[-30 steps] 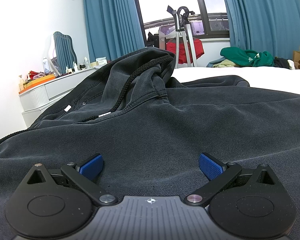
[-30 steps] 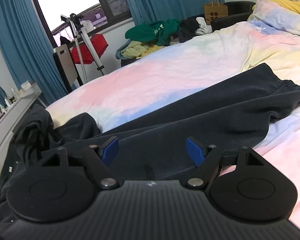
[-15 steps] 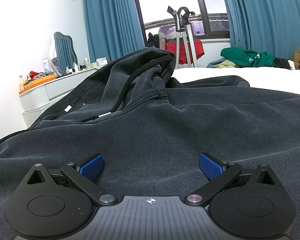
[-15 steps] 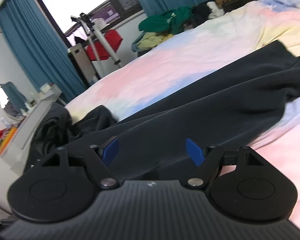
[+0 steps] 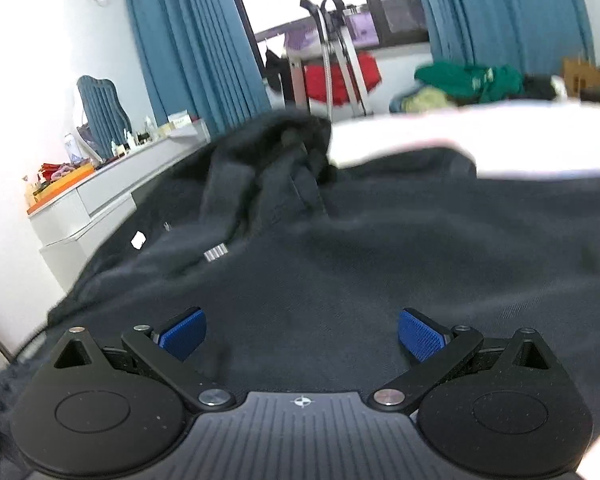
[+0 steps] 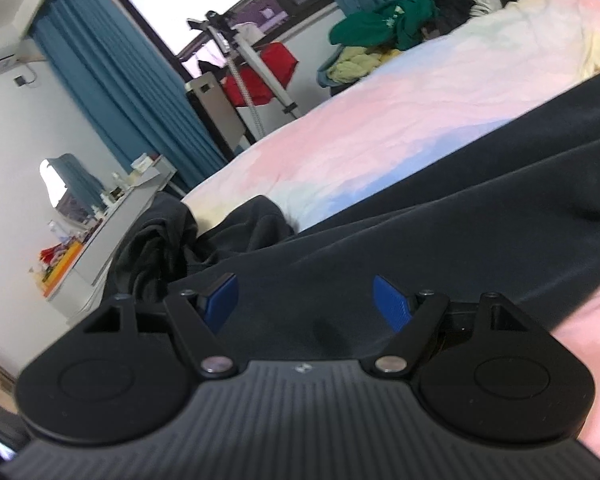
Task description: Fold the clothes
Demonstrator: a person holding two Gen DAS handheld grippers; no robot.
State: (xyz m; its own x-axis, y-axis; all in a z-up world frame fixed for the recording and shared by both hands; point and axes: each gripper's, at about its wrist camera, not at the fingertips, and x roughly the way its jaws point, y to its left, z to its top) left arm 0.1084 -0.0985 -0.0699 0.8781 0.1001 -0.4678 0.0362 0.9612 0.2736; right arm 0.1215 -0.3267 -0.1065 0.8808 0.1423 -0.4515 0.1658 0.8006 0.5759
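A dark grey hoodie (image 5: 360,248) lies spread on the bed, its hood (image 5: 284,148) bunched up at the far end. My left gripper (image 5: 302,334) is open and empty just above the hoodie's body. In the right wrist view the hoodie (image 6: 440,240) stretches across the bed with a long sleeve to the right and its hood (image 6: 156,240) crumpled at the left. My right gripper (image 6: 304,300) is open and empty, low over the dark fabric.
The bed has a pastel pink and blue sheet (image 6: 400,120). A white dresser (image 5: 88,204) with a mirror and small items stands left of the bed. A clothes steamer (image 5: 336,52), blue curtains (image 5: 188,48) and a pile of clothes (image 5: 472,80) stand by the window.
The left gripper has lifted and tilted, so the hoodie sits lower and the view is blurred by motion. The right gripper has rolled and swung left. Both stay open.
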